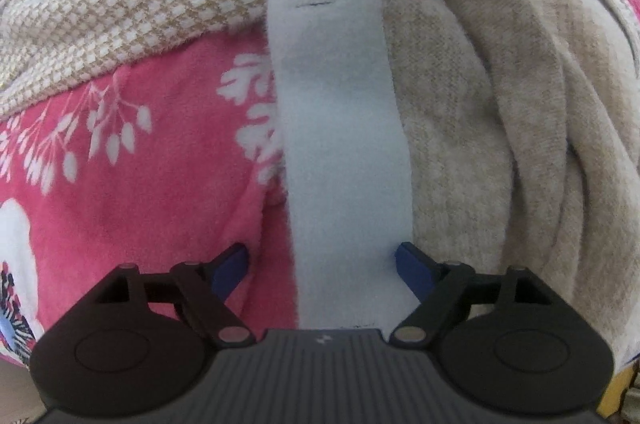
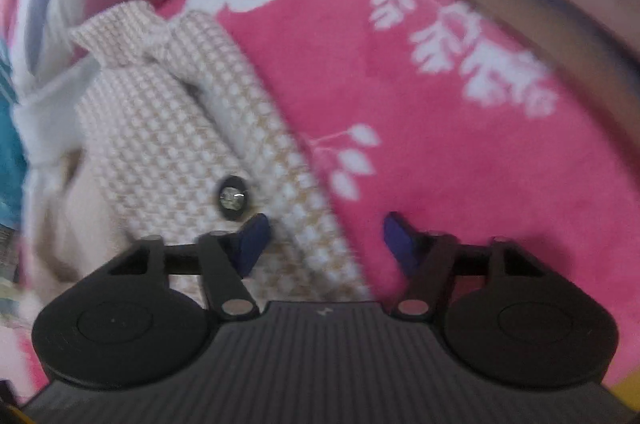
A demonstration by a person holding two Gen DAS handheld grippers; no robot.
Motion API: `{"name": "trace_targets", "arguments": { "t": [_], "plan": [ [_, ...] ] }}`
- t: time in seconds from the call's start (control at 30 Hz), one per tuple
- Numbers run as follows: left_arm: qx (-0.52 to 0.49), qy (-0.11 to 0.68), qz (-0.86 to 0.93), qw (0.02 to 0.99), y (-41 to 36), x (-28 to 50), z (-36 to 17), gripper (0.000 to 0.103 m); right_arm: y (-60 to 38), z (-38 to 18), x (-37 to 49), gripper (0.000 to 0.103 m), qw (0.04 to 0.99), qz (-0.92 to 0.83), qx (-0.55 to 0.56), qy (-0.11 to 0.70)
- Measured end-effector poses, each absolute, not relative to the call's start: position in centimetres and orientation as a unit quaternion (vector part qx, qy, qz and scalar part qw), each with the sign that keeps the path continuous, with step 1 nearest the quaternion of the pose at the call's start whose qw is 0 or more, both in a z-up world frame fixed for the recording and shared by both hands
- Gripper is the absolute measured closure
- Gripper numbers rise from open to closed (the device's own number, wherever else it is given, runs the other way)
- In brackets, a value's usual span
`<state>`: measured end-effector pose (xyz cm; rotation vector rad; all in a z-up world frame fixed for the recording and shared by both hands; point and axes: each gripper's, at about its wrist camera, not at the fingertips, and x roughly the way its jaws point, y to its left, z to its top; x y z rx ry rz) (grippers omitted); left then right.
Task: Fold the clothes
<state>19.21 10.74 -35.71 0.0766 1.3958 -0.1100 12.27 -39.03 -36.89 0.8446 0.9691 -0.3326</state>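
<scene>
Two grippers are hovering, fingers spread. Left gripper (image 1: 322, 264) is straddling the white band (image 1: 340, 104), beige garment (image 1: 500, 124) at three o'clock. Right gripper (image 2: 326, 238) is straddling the checked hem (image 2: 296, 184), button (image 2: 232, 198) at ten o'clock.

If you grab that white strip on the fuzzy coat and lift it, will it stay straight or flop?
The white strip would probably flop: it looks like soft fleece draped over the folds of the beige coat. It likely drags the coat along, being sewn to it.

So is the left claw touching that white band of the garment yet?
Cannot tell. In the left wrist view the left claw stands open astride the white band, one blue finger at its edge, but contact there isn't plain.
</scene>
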Motion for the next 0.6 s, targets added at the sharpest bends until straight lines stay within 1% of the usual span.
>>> {"name": "trace_targets", "arguments": {
  "t": [0.07,0.17,0.23,0.3,0.33,0.37,0.4,0.43,0.47,0.53,0.6],
  "plan": [
    [0.037,0.640,-0.041,0.766,10.0,18.9,-35.9,0.015,-36.8,-35.1,12.4,0.097,0.808,-0.109,0.386,0.431],
    [0.039,0.637,-0.026,0.770,9.0,18.5,-36.2,0.014,-31.6,-32.2,13.3,0.098,0.839,-0.026,0.346,0.420],
    [0.040,0.634,-0.016,0.772,8.3,18.2,-36.4,0.014,-27.9,-31.5,14.7,0.098,0.851,0.031,0.313,0.421],
    [0.043,0.632,-0.004,0.773,6.8,18.3,-36.6,0.013,-24.5,-31.9,16.2,0.097,0.861,0.077,0.258,0.432],
    [0.044,0.631,0.002,0.774,6.0,18.4,-36.7,0.013,-22.9,-32.3,17.0,0.092,0.865,0.097,0.226,0.438],
    [0.045,0.630,0.007,0.775,5.2,18.4,-36.9,0.012,-21.2,-32.7,17.8,0.082,0.867,0.117,0.193,0.444],
    [0.047,0.629,0.013,0.776,4.3,18.5,-37.0,0.012,-19.7,-33.4,18.4,0.073,0.868,0.137,0.162,0.449],
    [0.048,0.628,0.019,0.776,3.5,18.6,-37.1,0.011,-18.5,-34.2,18.7,0.060,0.867,0.152,0.137,0.454],
    [0.050,0.627,0.025,0.777,2.7,18.7,-37.2,0.010,-17.7,-34.7,18.9,0.057,0.867,0.159,0.115,0.458],
    [0.050,0.624,0.035,0.779,1.1,18.2,-37.2,0.010,-16.7,-34.5,18.6,0.056,0.871,0.170,0.066,0.455],
    [0.049,0.621,0.042,0.781,0.4,17.8,-37.0,0.010,-17.4,-33.8,18.0,0.056,0.875,0.173,0.045,0.450]
  ]
}}
